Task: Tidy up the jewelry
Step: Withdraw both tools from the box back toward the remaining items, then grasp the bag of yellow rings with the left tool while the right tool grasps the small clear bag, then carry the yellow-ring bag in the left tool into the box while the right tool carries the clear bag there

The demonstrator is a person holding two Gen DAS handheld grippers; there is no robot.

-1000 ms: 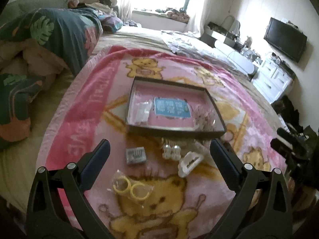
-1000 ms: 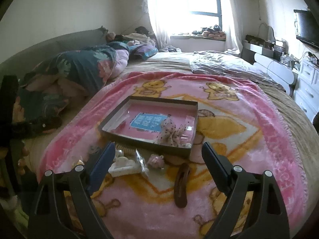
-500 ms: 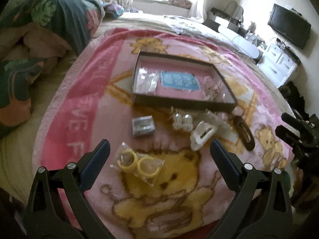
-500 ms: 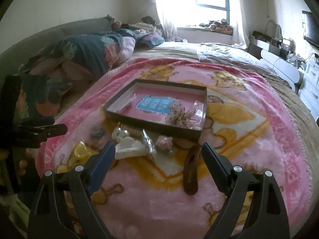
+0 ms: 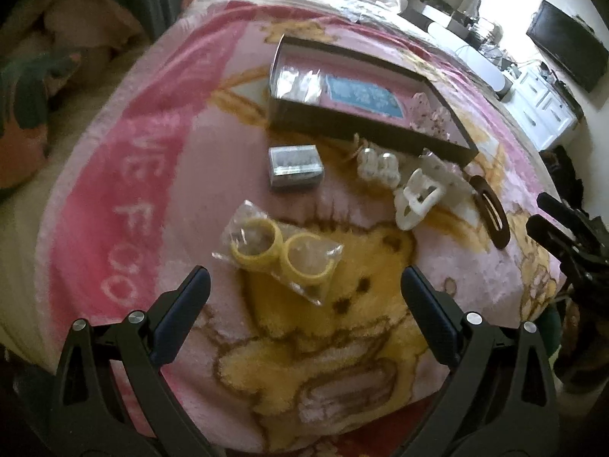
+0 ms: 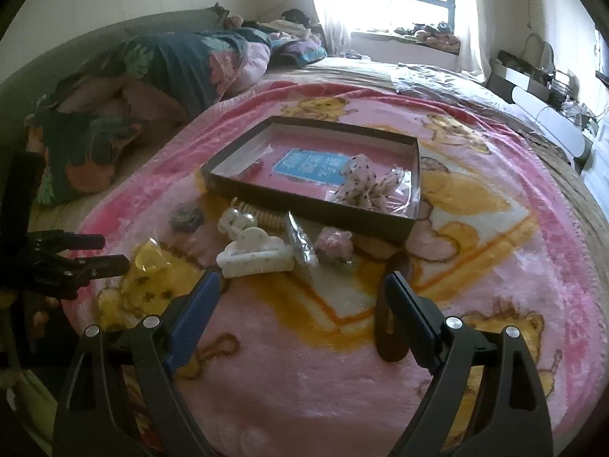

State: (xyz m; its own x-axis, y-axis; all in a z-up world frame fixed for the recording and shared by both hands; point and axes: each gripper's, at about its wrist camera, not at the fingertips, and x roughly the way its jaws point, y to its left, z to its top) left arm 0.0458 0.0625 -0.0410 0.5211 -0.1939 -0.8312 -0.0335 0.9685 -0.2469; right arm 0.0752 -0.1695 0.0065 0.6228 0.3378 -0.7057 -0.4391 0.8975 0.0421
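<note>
A dark shallow box (image 5: 354, 129) (image 6: 304, 205) lies on the pink bear blanket, holding a dotted fabric bow (image 6: 365, 186) and a clear packet (image 5: 300, 82). In front of it lie a clear bag with two yellow rings (image 5: 281, 251), a small grey case (image 5: 295, 165), a white claw clip (image 5: 418, 198) (image 6: 255, 255), pearl clips (image 5: 380, 163), a pink flower piece (image 6: 335, 243) and a brown hair clip (image 5: 491, 217) (image 6: 390, 304). My left gripper (image 5: 304, 285) hangs open just short of the yellow rings. My right gripper (image 6: 300, 285) is open over the blanket, its right finger beside the brown clip.
A rumpled dark floral quilt (image 6: 152, 76) lies at the bed's left side. The bed edge falls away on the right toward white drawers (image 5: 548, 106) and a wall television (image 5: 567, 53). The other gripper shows at each view's edge.
Both grippers have sunk toward the blanket and tipped further down. The yellow rings, white claw clip and brown clip now look larger and nearer. Both stay open.
</note>
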